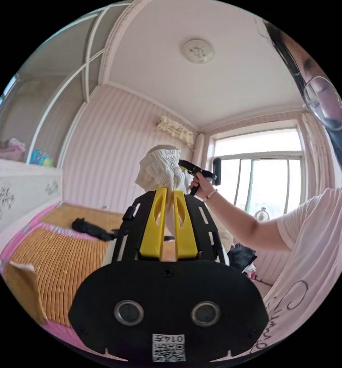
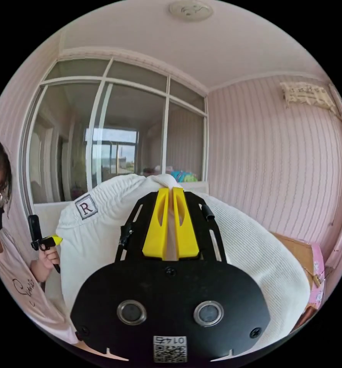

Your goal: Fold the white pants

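The white pants [image 1: 161, 172] are ribbed knit and held up in the air. In the left gripper view my left gripper [image 1: 169, 191] is shut on a bunched part of them, the cloth puffing above the yellow jaws. Beyond it a person's hand holds the other gripper [image 1: 195, 170] against the same bunch. In the right gripper view my right gripper [image 2: 171, 190] is shut on the top edge of the white pants [image 2: 247, 249], which spread wide to both sides and carry a small square patch [image 2: 86, 207]. The left gripper [image 2: 48, 242] appears at the left, in the person's hand.
A bed with a woven orange mat [image 1: 63, 253] and pink edging lies below, a dark object [image 1: 92, 229] resting on it. A window [image 1: 263, 176] is behind the person. Glass partition panels [image 2: 113, 145] and striped pink walls [image 2: 278, 161] surround the room. The person stands close on one side.
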The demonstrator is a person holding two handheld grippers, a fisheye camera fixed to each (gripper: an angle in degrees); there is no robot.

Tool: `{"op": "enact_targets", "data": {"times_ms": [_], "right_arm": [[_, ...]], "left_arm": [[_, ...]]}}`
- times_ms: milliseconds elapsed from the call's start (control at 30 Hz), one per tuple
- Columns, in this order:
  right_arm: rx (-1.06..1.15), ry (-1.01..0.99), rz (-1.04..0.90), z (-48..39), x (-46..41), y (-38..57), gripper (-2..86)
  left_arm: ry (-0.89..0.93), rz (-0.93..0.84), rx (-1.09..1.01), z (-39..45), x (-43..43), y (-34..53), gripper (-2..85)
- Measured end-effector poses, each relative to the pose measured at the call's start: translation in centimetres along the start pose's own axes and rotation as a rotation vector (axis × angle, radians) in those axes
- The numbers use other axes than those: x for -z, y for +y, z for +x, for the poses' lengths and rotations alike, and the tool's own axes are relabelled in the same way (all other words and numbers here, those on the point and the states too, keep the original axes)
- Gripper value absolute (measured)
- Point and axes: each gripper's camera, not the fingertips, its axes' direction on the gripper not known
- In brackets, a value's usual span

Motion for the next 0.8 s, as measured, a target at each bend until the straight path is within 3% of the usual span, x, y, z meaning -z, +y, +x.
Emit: {"op": "enact_targets", "data": {"times_ms": [67,200,333,433,567,667,800], "right_arm": [[-0.05,-0.053,-0.108,-0.5,-5.6,4.7,-0.3],[-0.175,-0.071,-0.43,-3.0,-16.2,18.3,-0.1],[-0.377,-0.089,-0.61,-2.6,-19.6,27.0,0.0],[-0.407,-0.131,-0.553,-2.5,-19.9,26.8,0.2],[-0.141,-0.172,-0.517,-5.5,-23.6,18.9,0.6],[-0.141,-0.264,-0.477,-7.8,-28.1,15.3,1.4],[-0.162,-0.217,-0.575,-11.2,-31.7,18.3,1.0]], "left_arm": [[-0.17,-0.158,0.09,-3.7,1.1,5.9,2.5],[-0.34,-0.395,0.331,-9.5,2.5,16.6,2.2],[-0.462,-0.59,0.41,-12.2,3.0,23.7,1.9],[-0.452,-0.556,0.442,-13.9,3.5,24.4,1.9],[-0.481,-0.41,0.444,-17.0,4.7,20.4,2.4],[-0.573,-0.316,0.474,-20.3,6.6,18.6,3.7],[-0.757,-0.421,0.573,-26.3,7.8,21.6,6.4]]}}
